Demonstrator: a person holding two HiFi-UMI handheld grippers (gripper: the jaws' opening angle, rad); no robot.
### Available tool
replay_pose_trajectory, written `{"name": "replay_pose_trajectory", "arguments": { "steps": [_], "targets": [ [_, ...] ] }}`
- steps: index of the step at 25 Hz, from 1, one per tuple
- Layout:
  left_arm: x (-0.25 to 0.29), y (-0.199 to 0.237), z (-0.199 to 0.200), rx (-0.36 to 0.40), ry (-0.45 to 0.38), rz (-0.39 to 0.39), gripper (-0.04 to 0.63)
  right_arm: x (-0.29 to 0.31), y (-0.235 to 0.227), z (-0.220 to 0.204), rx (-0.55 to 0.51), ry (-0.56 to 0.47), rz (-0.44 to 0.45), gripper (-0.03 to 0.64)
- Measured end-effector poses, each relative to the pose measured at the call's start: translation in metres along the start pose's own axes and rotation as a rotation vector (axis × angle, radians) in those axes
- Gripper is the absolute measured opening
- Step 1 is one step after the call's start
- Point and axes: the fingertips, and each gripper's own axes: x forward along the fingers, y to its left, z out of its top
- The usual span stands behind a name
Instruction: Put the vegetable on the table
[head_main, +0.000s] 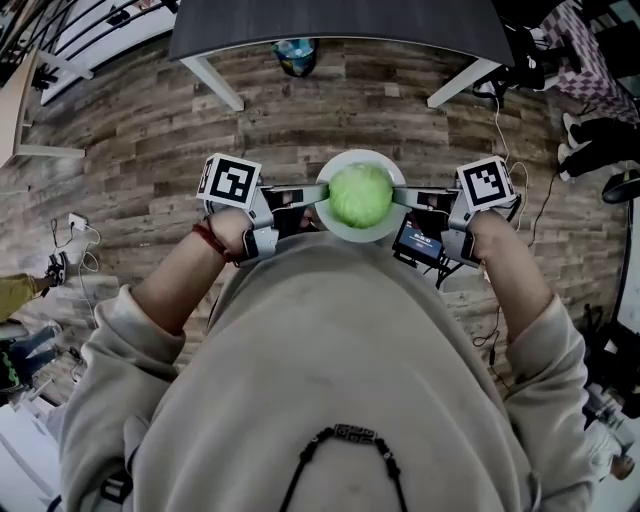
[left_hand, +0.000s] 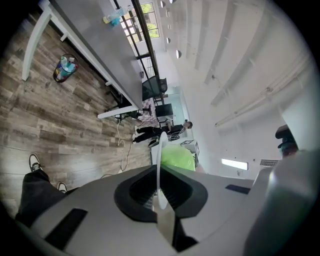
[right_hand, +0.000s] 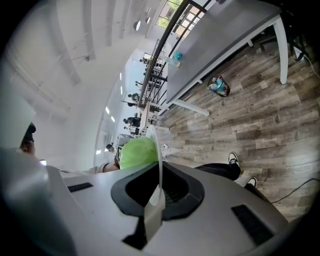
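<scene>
Pinching plate (head_main: 360, 236) edge-on in gripper views; head view shows veg (head_main: 360, 195) centred

Bright, even indoor light is filling all three views and casting only soft shadows. A light panel (left_hand: 235, 164) is glaring white. Fisheye distortion is bending the floor planks (head_main: 130, 140). Black vignetting is cutting the corners of both gripper views. The near foreground is blurring slightly.

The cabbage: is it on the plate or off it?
On it: from above, the cabbage sits centred on the white plate, rim showing around it.
</scene>
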Motion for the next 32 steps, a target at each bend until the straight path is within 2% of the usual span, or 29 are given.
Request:
{"name": "replay_pose_trajectory", "arguments": {
  "steps": [4, 7, 13, 18, 24, 30, 32],
  "targets": [
    [-0.027, 0.012, 0.024, 0.006, -0.01, 0.005, 0.015, 0.029, 0.008, 0.025, 0.013, 0.001, 0.023, 0.025],
    [-0.047, 0.025, 0.039, 0.012, -0.005, 0.04, 0.015, 0.045, 0.007, 0.041, 0.011, 0.012, 0.002, 0.025],
    [-0.07, 0.023, 0.069, 0.015, -0.036, -0.003, 0.014, 0.067, 0.02, 0.075, -0.022, 0.013, -0.009, 0.025],
    [-0.077, 0.021, 0.084, 0.003, -0.075, -0.022, 0.015, 0.074, 0.024, 0.093, -0.034, 0.043, 0.0, 0.025],
    [-0.083, 0.025, 0.123, -0.013, -0.136, 0.015, 0.015, 0.079, 0.021, 0.138, -0.043, 0.116, 0.036, 0.025],
    [-0.082, 0.032, 0.132, -0.018, -0.197, 0.057, 0.015, 0.078, 0.012, 0.153, -0.063, 0.144, 0.056, 0.025],
    [-0.078, 0.028, 0.141, -0.017, -0.208, 0.035, 0.015, 0.076, 0.011, 0.163, -0.085, 0.156, 0.064, 0.025]
  ]
}}
